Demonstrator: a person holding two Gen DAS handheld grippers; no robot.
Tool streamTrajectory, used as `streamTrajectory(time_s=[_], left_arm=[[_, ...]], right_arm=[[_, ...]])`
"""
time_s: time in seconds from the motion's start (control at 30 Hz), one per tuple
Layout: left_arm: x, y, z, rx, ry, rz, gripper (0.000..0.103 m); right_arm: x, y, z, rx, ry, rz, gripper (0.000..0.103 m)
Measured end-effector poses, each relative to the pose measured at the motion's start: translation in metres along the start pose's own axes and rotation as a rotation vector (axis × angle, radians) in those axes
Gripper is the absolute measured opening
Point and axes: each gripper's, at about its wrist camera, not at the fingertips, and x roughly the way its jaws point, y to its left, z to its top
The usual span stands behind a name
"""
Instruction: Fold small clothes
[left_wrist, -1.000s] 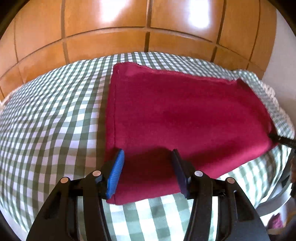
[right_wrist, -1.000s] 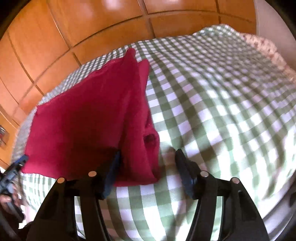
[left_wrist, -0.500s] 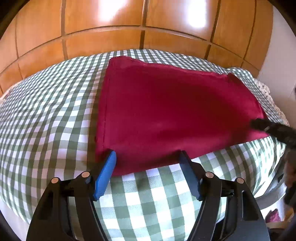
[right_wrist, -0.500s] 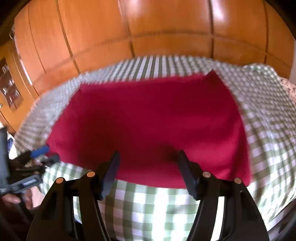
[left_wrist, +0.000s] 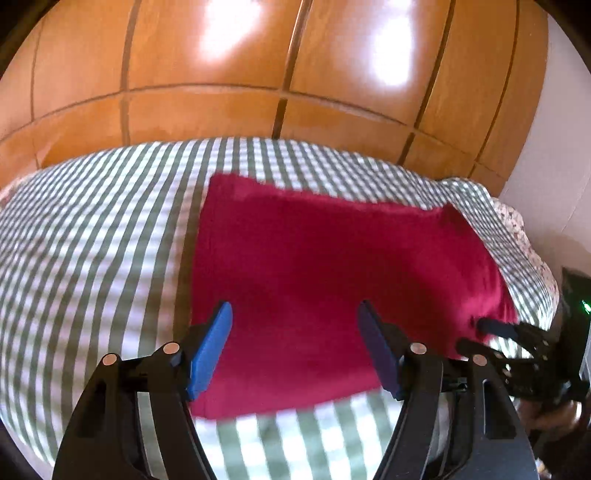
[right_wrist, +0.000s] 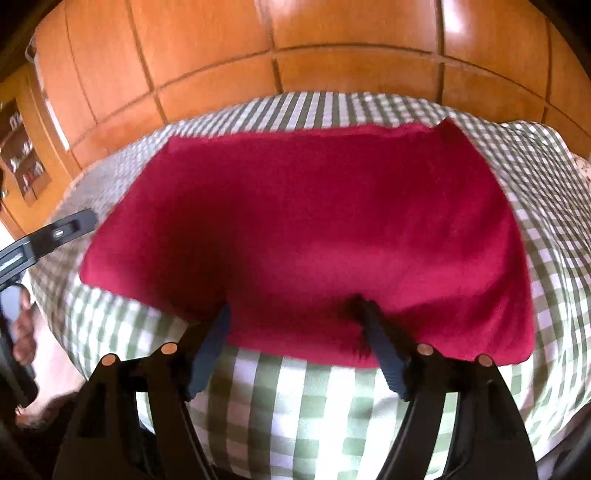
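A dark red cloth (left_wrist: 332, 280) lies flat on the green-and-white checked bed, folded into a rectangle; it also fills the middle of the right wrist view (right_wrist: 314, 229). My left gripper (left_wrist: 295, 314) is open and empty, its fingertips over the cloth's near edge. My right gripper (right_wrist: 295, 314) is open and empty over the cloth's near edge. The right gripper also shows at the right edge of the left wrist view (left_wrist: 495, 334). The left gripper shows at the left edge of the right wrist view (right_wrist: 55, 232).
The checked bed cover (left_wrist: 92, 258) spreads out around the cloth. A wooden panelled wardrobe (left_wrist: 258, 74) stands behind the bed. A floral pillow (left_wrist: 517, 229) lies at the bed's right end. A shelf with small items (right_wrist: 22, 155) is at the far left.
The right gripper swung from the cloth's raised side fold to face the flattened cloth. Both grippers drew back toward the near edge and stayed open.
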Motion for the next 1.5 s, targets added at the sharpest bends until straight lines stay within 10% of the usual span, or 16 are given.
streamTrajectory(time_s=[0.33,0.63,1.5], left_arm=[[0.089,-0.05,0.061,0.146,0.04,0.001,0.069],[0.187,-0.028,0.069,0.063,0.154,0.084,0.069],[0.053,-0.05,0.009,0.085,-0.028,0.084,0.075]], right_arm=[[0.007,-0.05,0.045,0.134,-0.083,-0.084,0.075],[0.043,-0.093,0.047,0.204,-0.115,-0.121,0.076],[0.049,-0.078,0.044,0.117,-0.127,-0.17,0.09]])
